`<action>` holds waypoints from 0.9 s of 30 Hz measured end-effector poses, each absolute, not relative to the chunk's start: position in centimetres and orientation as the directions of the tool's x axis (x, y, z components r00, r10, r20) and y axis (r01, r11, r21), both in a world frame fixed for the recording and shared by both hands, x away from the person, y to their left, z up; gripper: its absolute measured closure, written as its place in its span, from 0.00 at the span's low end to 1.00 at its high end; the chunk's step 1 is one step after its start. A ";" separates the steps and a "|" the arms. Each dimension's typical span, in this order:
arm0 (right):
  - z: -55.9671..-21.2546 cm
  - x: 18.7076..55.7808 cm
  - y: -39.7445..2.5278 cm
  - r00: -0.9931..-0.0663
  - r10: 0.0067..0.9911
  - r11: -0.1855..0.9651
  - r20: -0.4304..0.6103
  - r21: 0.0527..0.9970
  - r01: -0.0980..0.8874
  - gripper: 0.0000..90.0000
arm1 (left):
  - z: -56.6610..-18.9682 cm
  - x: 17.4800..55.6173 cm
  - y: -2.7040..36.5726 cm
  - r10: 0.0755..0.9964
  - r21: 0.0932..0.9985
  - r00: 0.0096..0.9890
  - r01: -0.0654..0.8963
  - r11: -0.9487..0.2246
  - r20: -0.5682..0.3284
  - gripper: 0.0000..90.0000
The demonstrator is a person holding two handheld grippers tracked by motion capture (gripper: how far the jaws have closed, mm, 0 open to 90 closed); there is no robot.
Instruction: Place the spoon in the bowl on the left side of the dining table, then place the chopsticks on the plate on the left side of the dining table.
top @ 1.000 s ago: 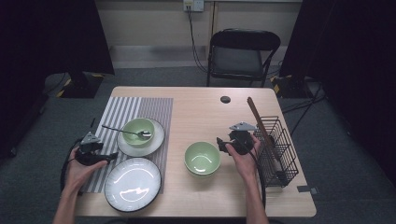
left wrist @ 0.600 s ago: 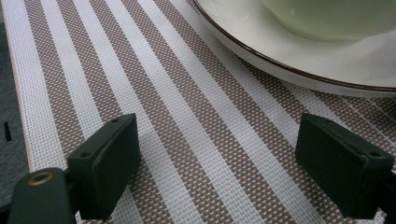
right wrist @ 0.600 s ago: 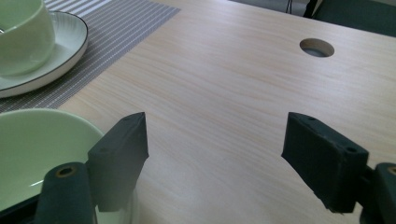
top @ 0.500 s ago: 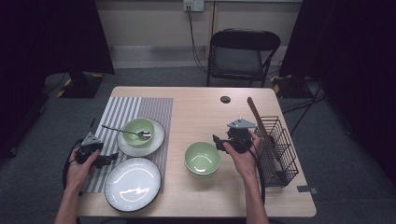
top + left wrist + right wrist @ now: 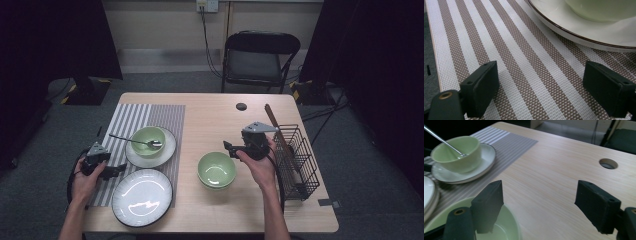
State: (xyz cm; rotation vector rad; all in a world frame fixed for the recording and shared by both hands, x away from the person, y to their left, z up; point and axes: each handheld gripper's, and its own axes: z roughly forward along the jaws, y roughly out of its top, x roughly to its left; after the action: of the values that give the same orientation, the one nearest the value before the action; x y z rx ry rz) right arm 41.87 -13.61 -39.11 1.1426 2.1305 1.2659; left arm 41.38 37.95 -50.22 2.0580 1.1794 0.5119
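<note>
Table seen from above: a striped placemat point(image 5: 135, 120) covers the left part, with a small plate point(image 5: 165, 152) on it carrying a green bowl point(image 5: 148, 139); a spoon point(image 5: 131, 140) rests in that bowl, handle pointing left. Near the front edge, a large white plate point(image 5: 142, 196) lies partly on the mat. A second green bowl point(image 5: 216, 169) stands on bare wood at the table's middle, to the right of both plates. A wire rack point(image 5: 296, 157) sits at the right edge with a long wooden-handled utensil point(image 5: 274, 125) leaning out of it toward the far side. A small round hole point(image 5: 241, 106) is set in the tabletop toward the far side. Right gripper point(image 5: 231, 148) hovers just right of and slightly beyond the middle bowl, jaws spread wide, nothing between them; in the right gripper view its one jaw overlaps the bowl's rim point(image 5: 499, 230) while the other stands over bare wood, and whether the jaw touches the rim cannot be told. Left gripper point(image 5: 116, 170) is low over the mat's left near part, between the small plate and the large one, jaws also spread wide and empty; the left gripper view shows striped weave between them and the small plate's dark-lined rim point(image 5: 584, 37) just beyond.
</note>
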 end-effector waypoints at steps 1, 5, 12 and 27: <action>-38.9 41.8 -13.6 -0.589 0.806 0.251 0.062 0.865 0.435 0.25 | -50.2 41.4 38.0 0.862 0.736 0.507 0.585 -0.341 -0.004 0.14; -37.8 41.6 -13.5 -0.597 0.800 0.251 0.064 0.867 0.430 0.27 | -50.2 41.4 37.9 0.862 0.736 0.507 0.585 -0.341 -0.004 0.14; -36.4 41.6 -13.9 -0.607 0.791 0.234 0.081 0.876 0.422 0.31 | -50.2 41.4 37.9 0.862 0.736 0.507 0.585 -0.341 -0.003 0.14; -33.1 41.4 -15.4 -0.610 0.786 0.187 0.101 0.901 0.391 0.39 | -50.2 41.4 38.0 0.862 0.735 0.507 0.584 -0.344 0.000 0.14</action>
State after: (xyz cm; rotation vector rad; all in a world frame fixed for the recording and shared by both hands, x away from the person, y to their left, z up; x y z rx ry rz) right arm 41.38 -15.37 -33.13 1.1061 2.0849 1.4000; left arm 41.39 37.95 -50.22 2.0609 1.1785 0.5166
